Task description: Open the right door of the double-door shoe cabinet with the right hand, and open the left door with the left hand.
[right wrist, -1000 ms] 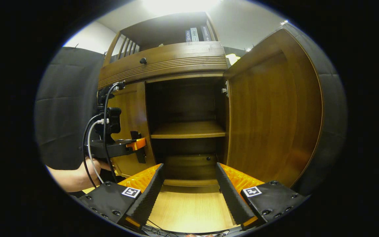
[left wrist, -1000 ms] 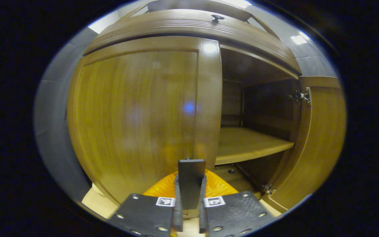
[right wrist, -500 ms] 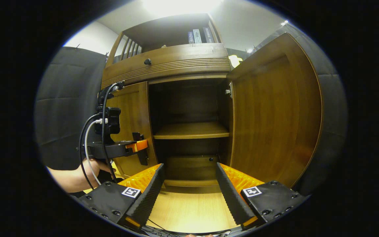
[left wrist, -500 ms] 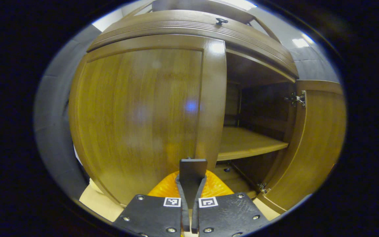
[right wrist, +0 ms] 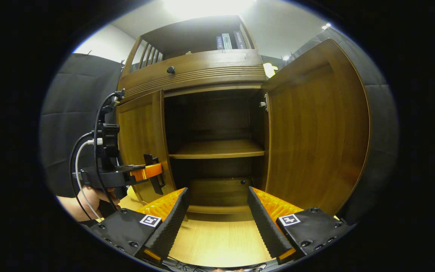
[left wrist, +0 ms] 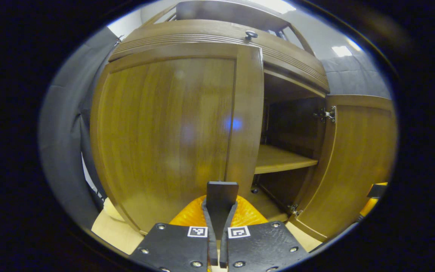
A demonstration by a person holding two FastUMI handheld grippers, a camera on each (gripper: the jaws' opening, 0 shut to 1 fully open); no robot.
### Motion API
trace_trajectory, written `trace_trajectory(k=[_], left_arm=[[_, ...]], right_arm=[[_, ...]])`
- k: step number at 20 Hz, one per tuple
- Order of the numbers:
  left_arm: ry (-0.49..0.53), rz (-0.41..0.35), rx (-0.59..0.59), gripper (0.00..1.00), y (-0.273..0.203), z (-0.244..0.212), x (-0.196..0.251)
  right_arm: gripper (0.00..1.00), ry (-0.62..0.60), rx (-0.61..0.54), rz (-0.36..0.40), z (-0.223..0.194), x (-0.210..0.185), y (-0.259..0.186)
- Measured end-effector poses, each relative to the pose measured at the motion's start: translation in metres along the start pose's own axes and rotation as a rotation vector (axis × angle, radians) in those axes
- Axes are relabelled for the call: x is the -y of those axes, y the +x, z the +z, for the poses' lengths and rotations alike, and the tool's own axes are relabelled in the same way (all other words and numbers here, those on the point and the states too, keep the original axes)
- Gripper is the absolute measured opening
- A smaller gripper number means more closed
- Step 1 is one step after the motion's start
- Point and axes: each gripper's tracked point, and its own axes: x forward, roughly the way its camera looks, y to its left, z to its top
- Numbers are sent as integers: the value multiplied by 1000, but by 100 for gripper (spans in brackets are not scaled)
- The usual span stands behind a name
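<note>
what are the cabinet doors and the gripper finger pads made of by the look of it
Left door and right door: probably wood or wood veneer, glossy varnish; vertical grain and light reflections show. Right gripper finger pads: likely black rubber or foam, matte, with fine ridges.

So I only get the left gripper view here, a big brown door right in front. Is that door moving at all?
Observer: Yes. In the right gripper view the left door stands ajar, its free edge swung out from the cabinet.
Operator: What's pulling it?
Observer: The left gripper, shut on the door's handle, a hand holding it.
Operator: And the other gripper?
Observer: The right gripper is open, holding nothing, before the wide-open right door.
</note>
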Motion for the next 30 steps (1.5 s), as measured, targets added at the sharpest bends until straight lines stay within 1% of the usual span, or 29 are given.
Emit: trace_trajectory(k=[10, 16, 22, 26, 27, 28, 29, 30], left_arm=[[5, 3, -2, 5, -53, -5, -14], [14, 13, -3, 5, -77, -10, -25], [22, 54, -1, 4, -105, -12, -40], [26, 95, 7, 5, -126, -13, -57], [23, 108, 10, 5, -132, -13, -62], [22, 120, 12, 5, -138, -13, -65], [22, 128, 15, 4, -143, -13, -69], [22, 133, 18, 3, -148, -14, -73]], right_arm=[[93, -9, -6, 36, -2, -16, -1], [93, -14, -15, 49, -5, -20, -3], [93, -17, -24, 73, -6, -27, -4], [93, -23, -29, 104, -7, -38, -4], [97, -26, -32, 111, -9, -41, -3], [97, -28, -34, 119, -10, -44, -4], [93, -29, -35, 126, -11, -47, -4], [95, -30, -37, 133, -12, -50, -4]])
